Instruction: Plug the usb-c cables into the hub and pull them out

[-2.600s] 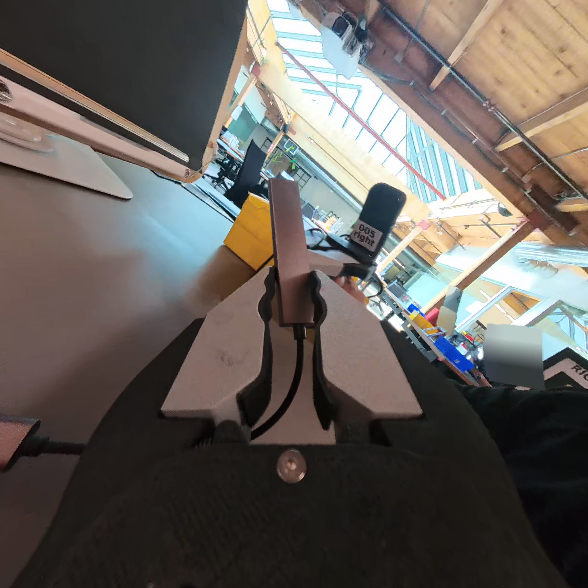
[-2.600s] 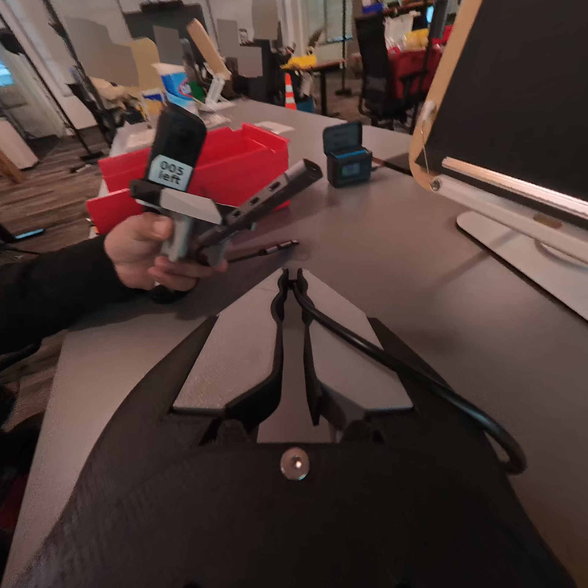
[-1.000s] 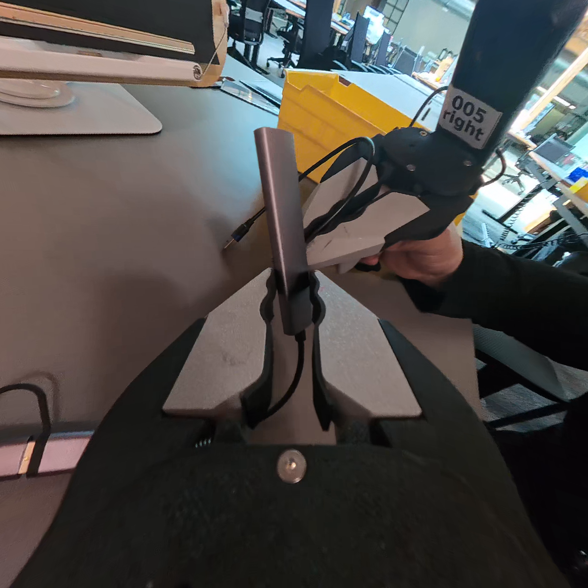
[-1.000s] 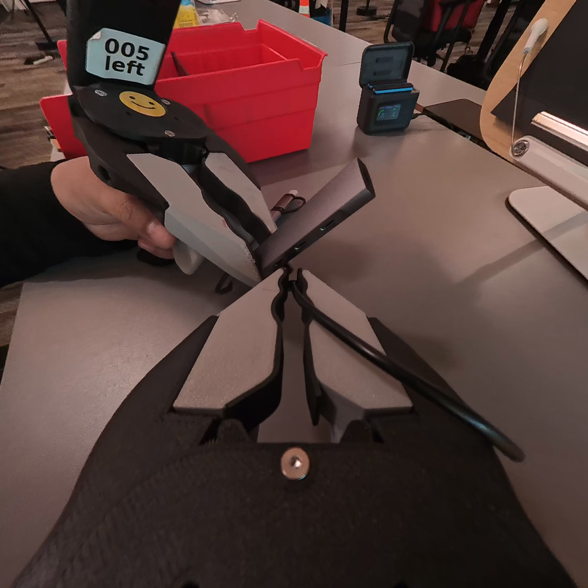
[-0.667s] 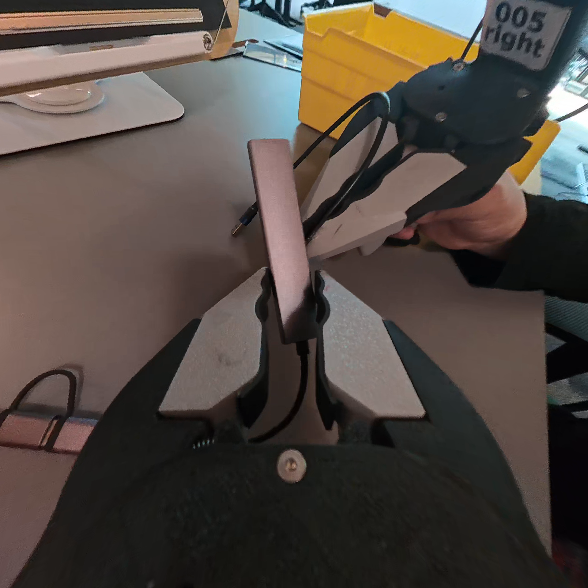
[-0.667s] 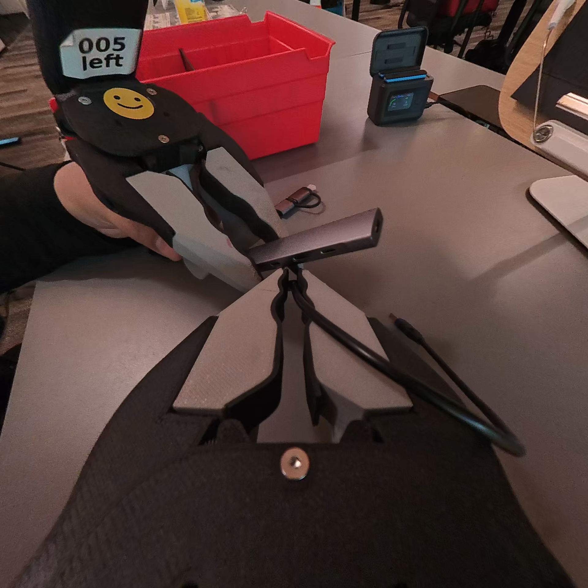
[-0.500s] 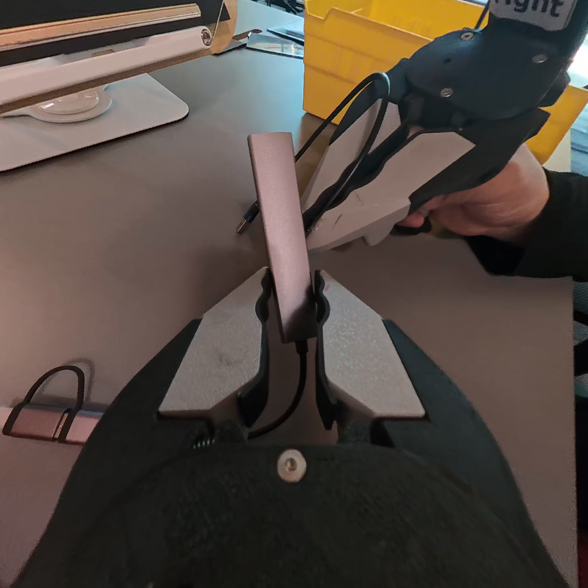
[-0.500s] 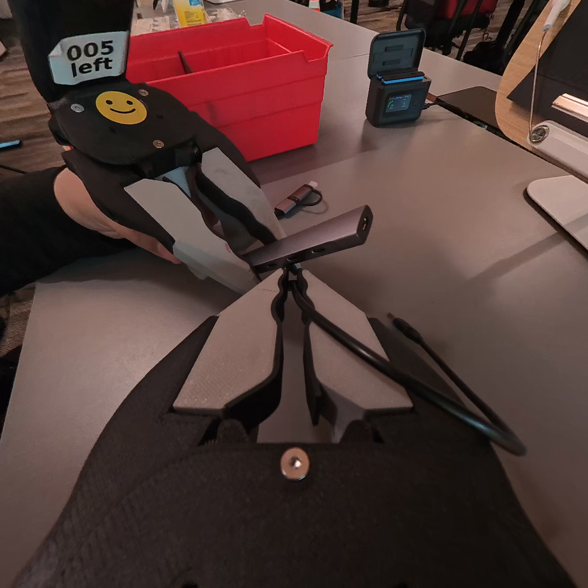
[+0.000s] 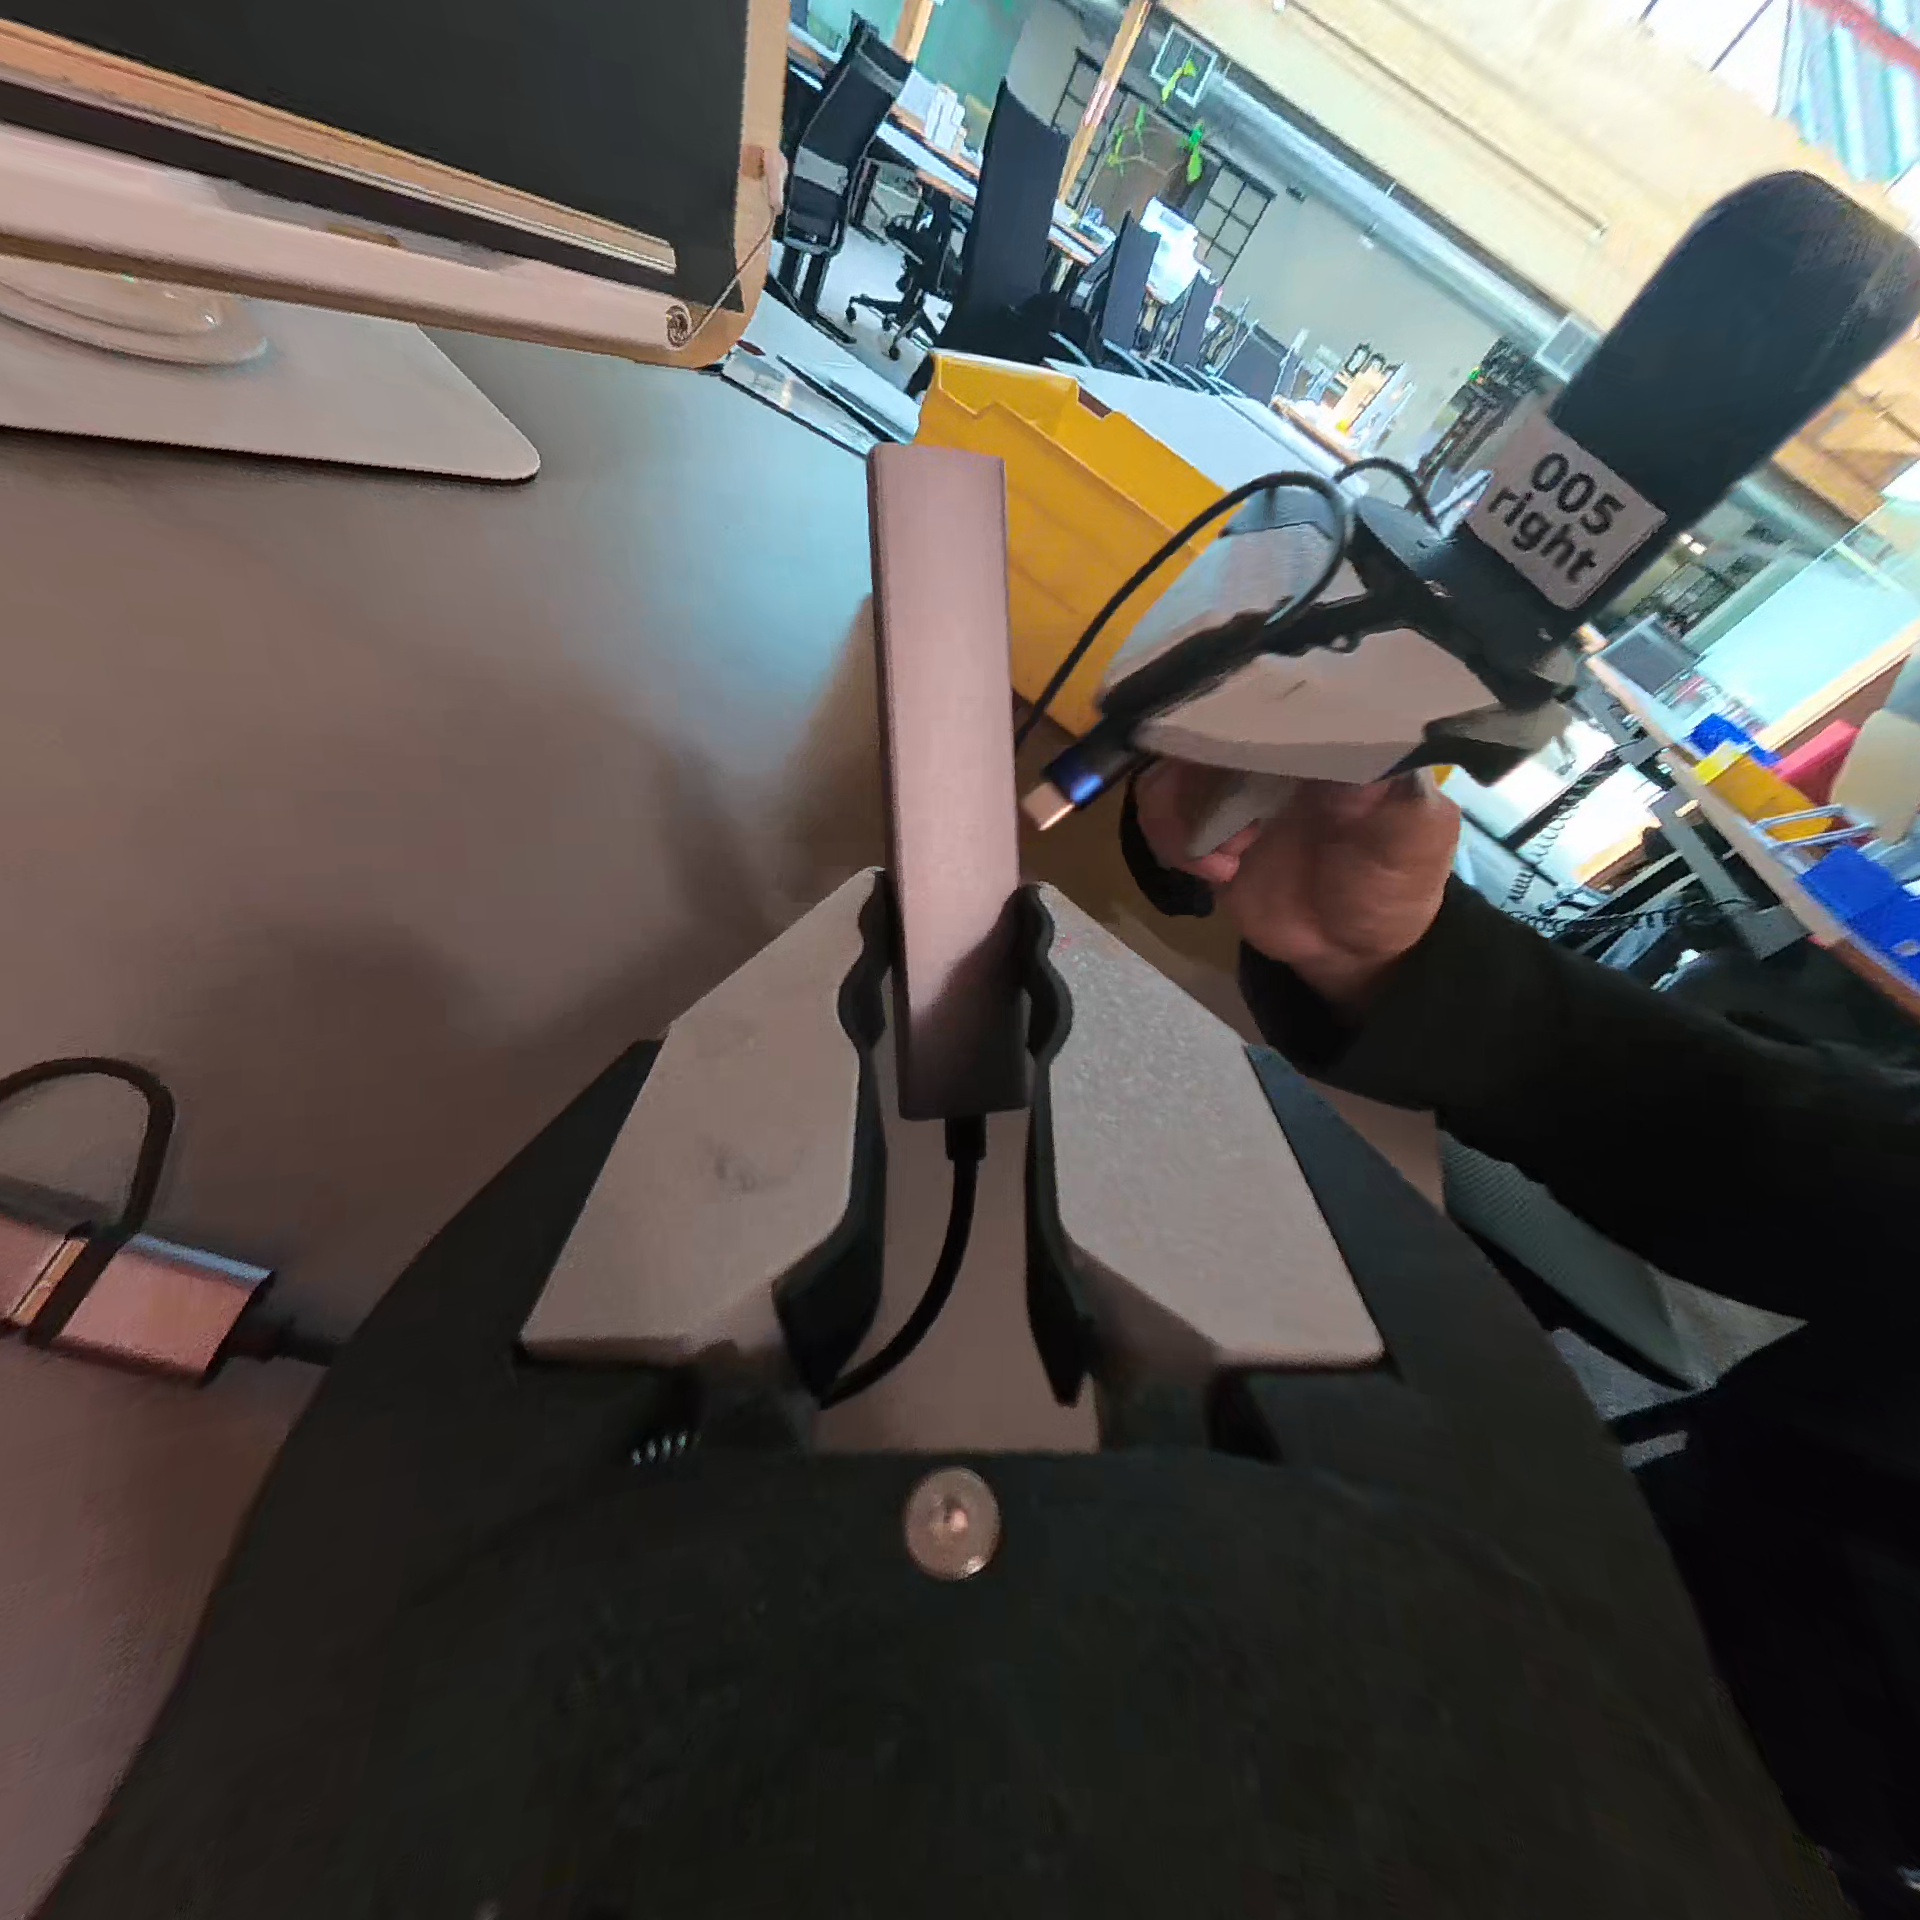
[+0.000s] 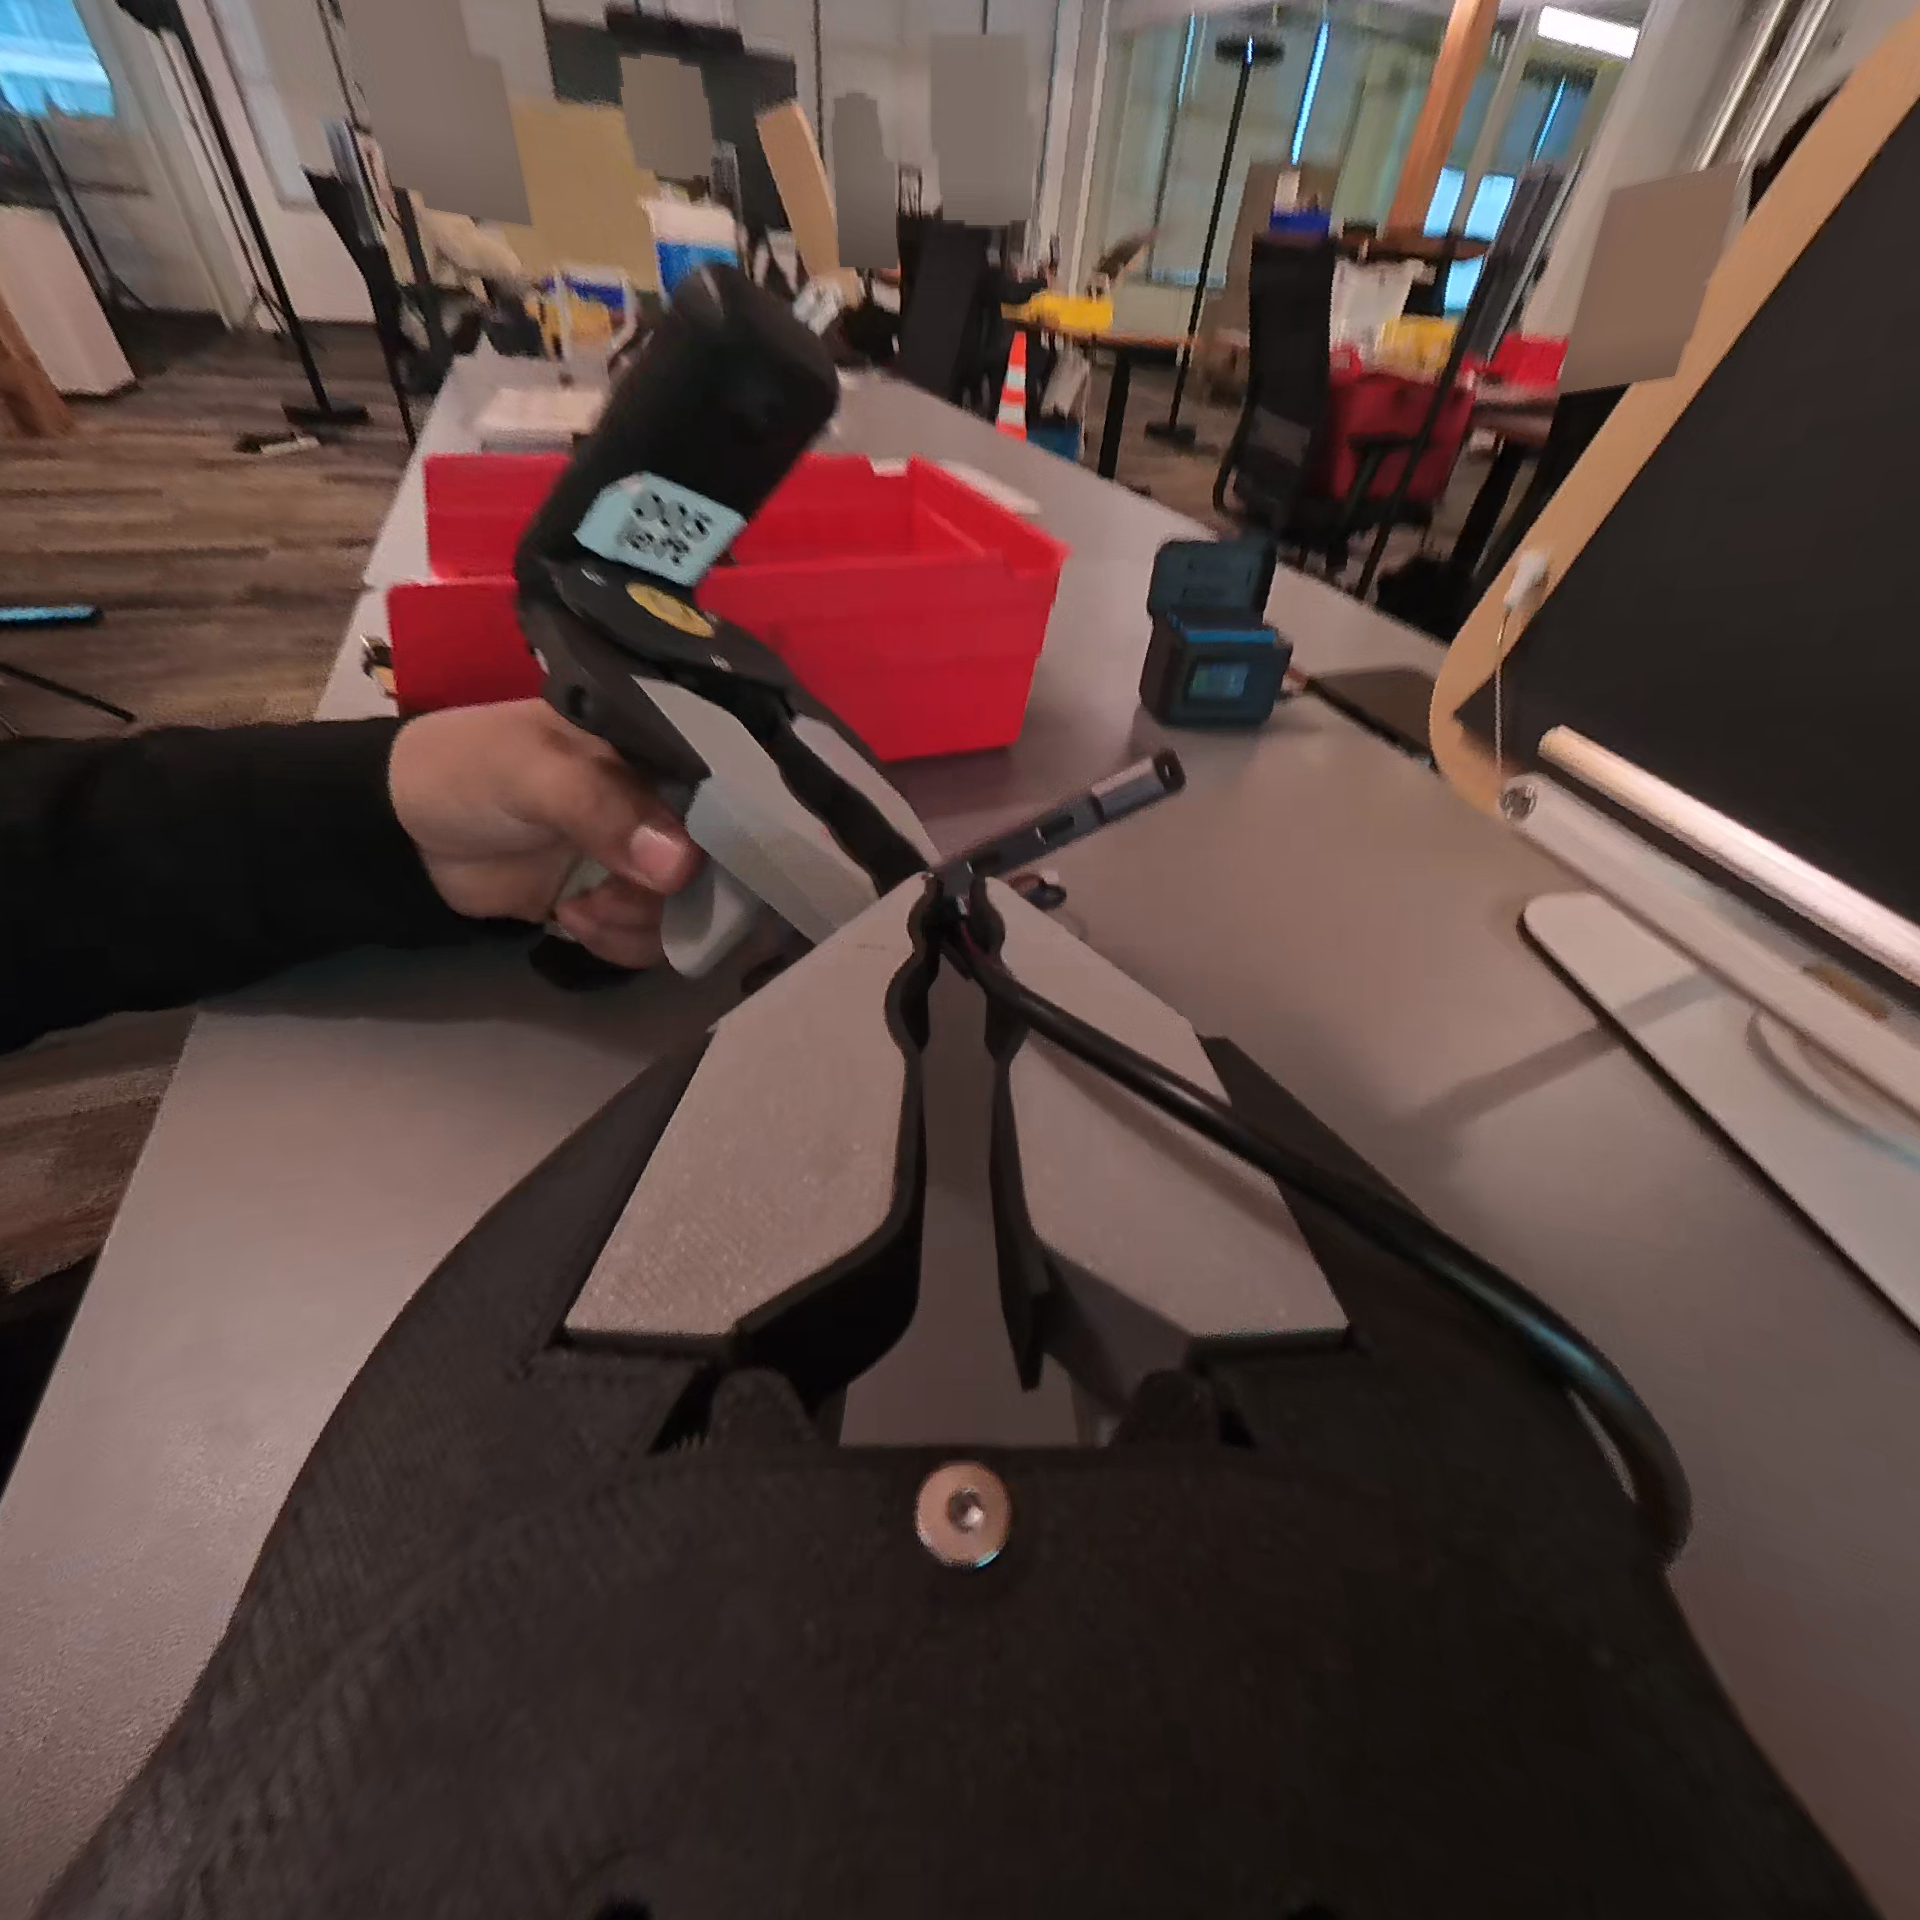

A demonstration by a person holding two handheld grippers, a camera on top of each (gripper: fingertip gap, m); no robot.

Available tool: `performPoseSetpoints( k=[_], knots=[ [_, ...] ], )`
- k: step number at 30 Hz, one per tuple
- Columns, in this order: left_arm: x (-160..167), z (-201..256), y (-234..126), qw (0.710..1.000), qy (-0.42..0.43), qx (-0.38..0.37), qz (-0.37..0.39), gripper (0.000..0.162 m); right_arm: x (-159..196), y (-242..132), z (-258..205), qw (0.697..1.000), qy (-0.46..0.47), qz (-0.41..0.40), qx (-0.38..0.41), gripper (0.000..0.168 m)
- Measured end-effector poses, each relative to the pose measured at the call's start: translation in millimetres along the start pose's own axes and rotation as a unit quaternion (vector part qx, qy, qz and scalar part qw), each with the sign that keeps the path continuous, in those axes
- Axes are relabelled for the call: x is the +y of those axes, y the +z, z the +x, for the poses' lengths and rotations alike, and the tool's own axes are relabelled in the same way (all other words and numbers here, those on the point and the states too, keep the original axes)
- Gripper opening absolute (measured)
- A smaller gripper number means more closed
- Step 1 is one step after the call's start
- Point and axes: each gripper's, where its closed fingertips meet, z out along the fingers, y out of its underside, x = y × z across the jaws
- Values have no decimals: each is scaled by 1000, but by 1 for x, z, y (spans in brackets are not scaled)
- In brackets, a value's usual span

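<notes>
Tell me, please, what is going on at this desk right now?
A person holds a handheld gripper in each hand above a grey desk. The left gripper is clamped on a slim grey hub, held upright. The right gripper grips a black cable by its plug, whose metal tip sits just beside the hub, not inserted. A yellow bin stands behind them.

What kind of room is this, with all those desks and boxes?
Probably a big shared office or workshop. A monitor stands on the grey table, a red bin and a yellow bin sit nearby, and rows of black office chairs and desks stretch behind.
</notes>
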Motion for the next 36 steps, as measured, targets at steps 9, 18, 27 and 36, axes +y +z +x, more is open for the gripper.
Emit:
performPoseSetpoints(
  k=[9, 18, 27, 36],
  knots=[
    [-3, 11, 1, 995, -68, 66, 16, 22, -12, 0, -13, 991, -130, 13, 42, 1],
    [-6, 15, -1, 996, -56, 69, 23, 22, -10, 4, -20, 979, -194, 11, 68, 1],
    [-12, 21, -4, 992, -75, 95, 41, 22, -16, 2, -22, 969, -228, 28, 92, 2],
    [-15, 22, -5, 991, -75, 99, 49, 22, -17, 2, -23, 943, -301, 26, 142, 2]
  ],
)
